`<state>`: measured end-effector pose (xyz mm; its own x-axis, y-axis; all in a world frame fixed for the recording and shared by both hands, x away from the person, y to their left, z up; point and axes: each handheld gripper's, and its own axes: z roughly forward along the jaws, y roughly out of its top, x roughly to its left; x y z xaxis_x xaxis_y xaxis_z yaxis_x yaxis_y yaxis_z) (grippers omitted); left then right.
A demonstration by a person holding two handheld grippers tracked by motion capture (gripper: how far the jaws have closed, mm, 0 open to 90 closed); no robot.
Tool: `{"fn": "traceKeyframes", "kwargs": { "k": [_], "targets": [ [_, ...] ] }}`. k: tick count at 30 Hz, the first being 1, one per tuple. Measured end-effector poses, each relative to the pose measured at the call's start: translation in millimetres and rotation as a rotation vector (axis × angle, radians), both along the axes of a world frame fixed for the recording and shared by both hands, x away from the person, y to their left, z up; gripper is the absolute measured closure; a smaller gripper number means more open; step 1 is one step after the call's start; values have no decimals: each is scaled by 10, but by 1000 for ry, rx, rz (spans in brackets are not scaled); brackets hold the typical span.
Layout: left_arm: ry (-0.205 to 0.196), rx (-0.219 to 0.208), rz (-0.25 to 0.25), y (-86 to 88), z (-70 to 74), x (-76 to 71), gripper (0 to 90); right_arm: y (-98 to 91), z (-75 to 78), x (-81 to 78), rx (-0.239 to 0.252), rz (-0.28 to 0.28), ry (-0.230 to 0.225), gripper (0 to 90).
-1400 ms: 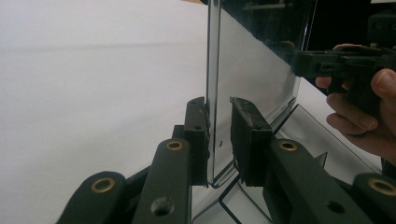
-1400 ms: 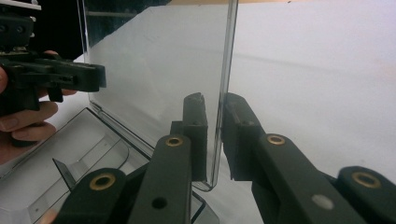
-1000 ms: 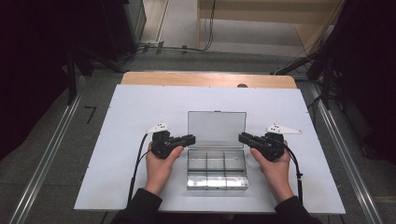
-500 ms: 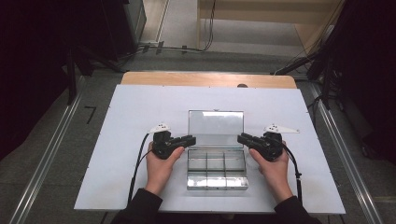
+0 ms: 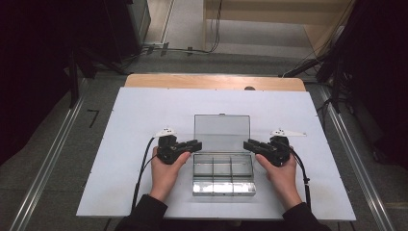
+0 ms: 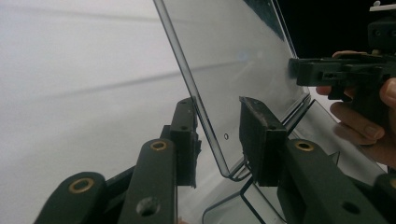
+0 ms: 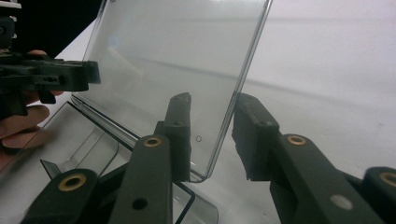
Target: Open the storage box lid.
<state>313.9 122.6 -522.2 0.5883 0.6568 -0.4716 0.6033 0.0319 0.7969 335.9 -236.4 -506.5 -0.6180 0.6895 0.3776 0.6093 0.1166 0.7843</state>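
White table top (image 5: pixel 134 125) fills the middle of the high view, and on it sits one clear plastic box (image 5: pixel 222 175) with its lid (image 5: pixel 221 134) standing up. One left gripper (image 5: pixel 191 145) and one right gripper (image 5: pixel 249 144) flank that lid. In the left gripper view, the jaws have just been opening, with the lid's edge (image 6: pixel 205 126) between them, untouched. In the right gripper view it is the same at the other edge (image 7: pixel 229 121). The lid now stands alone, so the opening looks done.
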Motion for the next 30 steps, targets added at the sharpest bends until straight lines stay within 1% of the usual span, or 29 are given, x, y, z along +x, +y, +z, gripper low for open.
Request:
{"fn": "traceKeyframes", "kwargs": {
  "k": [2,5,8,11,14,22,24,26,30],
  "targets": [
    [5,-1,3,0,-4,3,666,1,-6,4,-1,1,13,642],
    [10,1,0,4,-8,7,661,-1,-10,11,-5,7,16,633],
    [27,-2,-1,11,-9,12,654,0,-17,16,-6,11,26,615],
    [28,11,3,13,-11,11,633,7,-30,18,-9,16,42,587],
    [27,17,1,15,-11,10,627,3,-28,19,-3,22,59,582],
    [36,22,3,14,-15,8,596,2,-40,29,-10,37,75,541],
    [37,32,2,13,-14,4,568,0,-33,24,-12,37,77,525],
    [35,41,13,12,-6,-7,506,-5,-19,15,-29,27,78,496],
    [15,30,8,26,26,-28,463,-40,27,5,-17,41,71,475]
  ]
}}
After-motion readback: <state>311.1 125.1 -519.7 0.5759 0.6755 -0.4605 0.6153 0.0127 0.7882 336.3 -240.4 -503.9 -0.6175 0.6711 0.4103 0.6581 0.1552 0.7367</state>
